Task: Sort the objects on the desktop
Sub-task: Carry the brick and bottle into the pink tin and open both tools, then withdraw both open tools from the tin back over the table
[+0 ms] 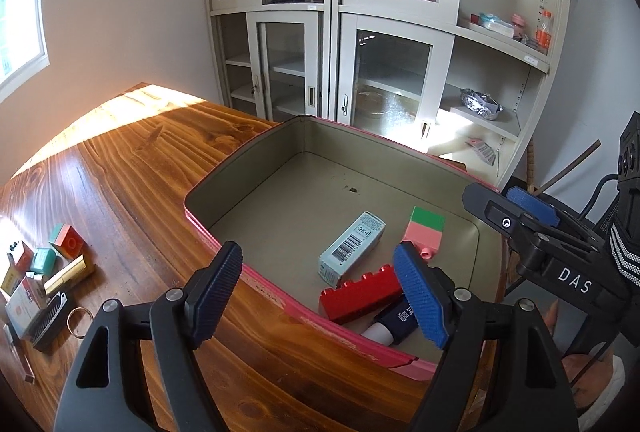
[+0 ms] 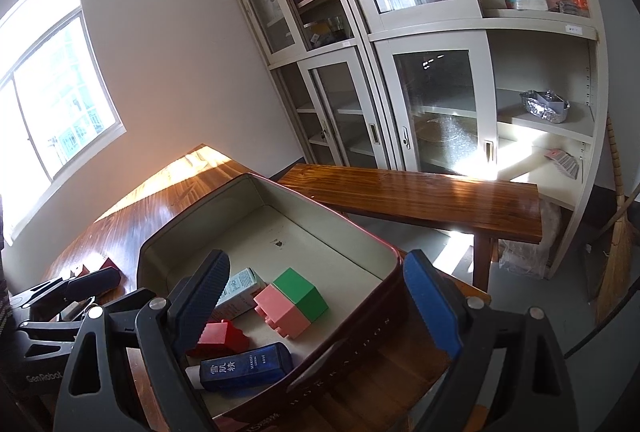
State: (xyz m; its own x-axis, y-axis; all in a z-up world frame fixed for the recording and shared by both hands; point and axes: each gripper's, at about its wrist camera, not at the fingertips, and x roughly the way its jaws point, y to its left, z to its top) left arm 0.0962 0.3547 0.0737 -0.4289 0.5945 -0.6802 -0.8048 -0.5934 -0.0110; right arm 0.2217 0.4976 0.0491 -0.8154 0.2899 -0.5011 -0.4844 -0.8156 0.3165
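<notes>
Left gripper (image 1: 320, 296) fingers released, nothing between them, above tin's (image 1: 256, 148) near wall, right gripper (image 2: 328, 308) fingers released, astride tin's corner, red block (image 1: 360, 298), dark blue tube (image 2: 248, 366) inside, worktop (image 1: 120, 168) beneath.

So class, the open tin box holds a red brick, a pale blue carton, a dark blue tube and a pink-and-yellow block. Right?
Not quite: the block is pink and green, not yellow, as the right wrist view shows. The red brick, pale blue carton and dark blue tube are in the tin box.

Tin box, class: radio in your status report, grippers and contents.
Left gripper open, empty, over tin box rim. Right gripper open, empty. Four items boxed. Loose items wait on table. Nothing blocking.
</notes>
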